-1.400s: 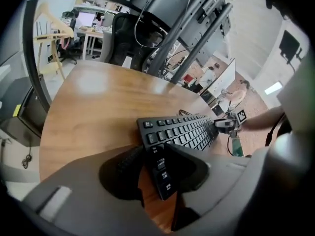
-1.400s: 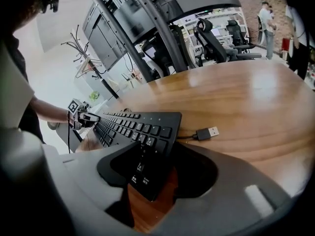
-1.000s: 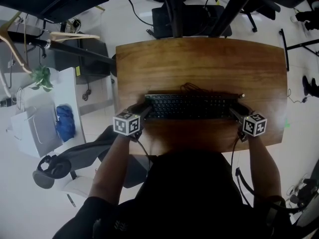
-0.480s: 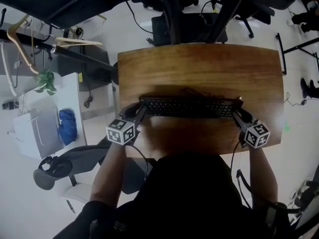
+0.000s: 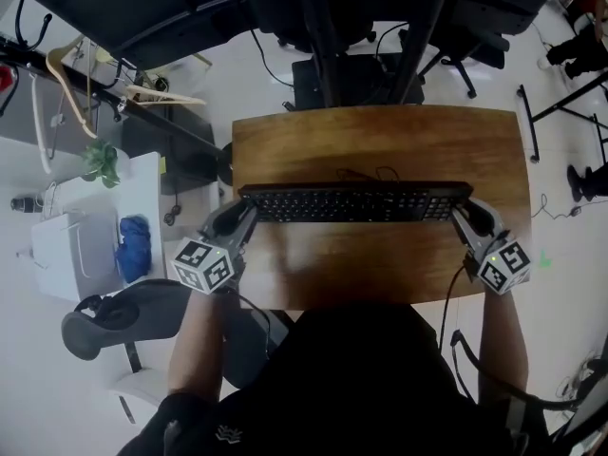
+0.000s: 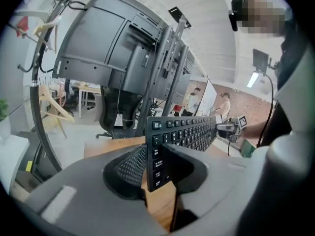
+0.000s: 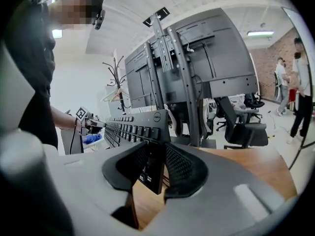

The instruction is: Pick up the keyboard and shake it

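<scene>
We are clamping our right gripper [image 7: 153, 170] on the near end of the black keyboard [image 7: 132, 128]. Its jaws have just been closing, and the pads are pressing both faces. We are holding the keyboard tilted on edge over the wooden table [image 7: 246, 163], with our left gripper [image 7: 84, 122] at the keyboard's far end. Monitors [image 7: 216, 53] are standing beyond the table's far edge.

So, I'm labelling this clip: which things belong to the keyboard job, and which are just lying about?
In the job: keyboard; left gripper and right gripper, jaws just closing on its ends; desk beneath.
Lying about: wooden hanger, blue cloth, potted plant, monitors.
</scene>
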`<state>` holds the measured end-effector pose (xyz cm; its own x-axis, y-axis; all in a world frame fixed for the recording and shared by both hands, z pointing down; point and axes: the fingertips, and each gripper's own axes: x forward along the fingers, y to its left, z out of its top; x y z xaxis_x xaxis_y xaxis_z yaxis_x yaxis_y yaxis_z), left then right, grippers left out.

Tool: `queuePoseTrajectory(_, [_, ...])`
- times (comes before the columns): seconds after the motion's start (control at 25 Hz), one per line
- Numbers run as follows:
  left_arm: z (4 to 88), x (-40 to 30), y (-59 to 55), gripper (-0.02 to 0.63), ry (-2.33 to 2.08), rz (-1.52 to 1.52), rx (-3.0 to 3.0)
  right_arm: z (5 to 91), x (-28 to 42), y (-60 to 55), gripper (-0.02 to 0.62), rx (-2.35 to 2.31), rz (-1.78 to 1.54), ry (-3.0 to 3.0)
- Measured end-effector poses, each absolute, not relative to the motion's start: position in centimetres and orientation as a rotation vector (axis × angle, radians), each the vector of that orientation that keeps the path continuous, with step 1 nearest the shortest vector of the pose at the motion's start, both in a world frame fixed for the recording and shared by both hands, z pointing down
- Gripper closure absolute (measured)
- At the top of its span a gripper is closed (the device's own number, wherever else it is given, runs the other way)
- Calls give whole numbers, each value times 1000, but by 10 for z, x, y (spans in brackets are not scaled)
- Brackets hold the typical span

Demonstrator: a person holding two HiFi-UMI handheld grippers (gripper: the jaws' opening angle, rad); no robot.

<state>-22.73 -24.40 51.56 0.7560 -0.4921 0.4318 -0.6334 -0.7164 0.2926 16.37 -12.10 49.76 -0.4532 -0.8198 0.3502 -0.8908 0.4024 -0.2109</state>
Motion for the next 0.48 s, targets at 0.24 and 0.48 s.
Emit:
queuePoseTrajectory(0.24, [434, -222, -249, 511, -930, 298, 2695, 427, 169, -125, 485, 1586, 330, -2559])
queuePoseTrajectory(0.48, [350, -209, -261, 506, -1054, 127, 2872, 361, 179, -125, 483, 1710, 112, -2615])
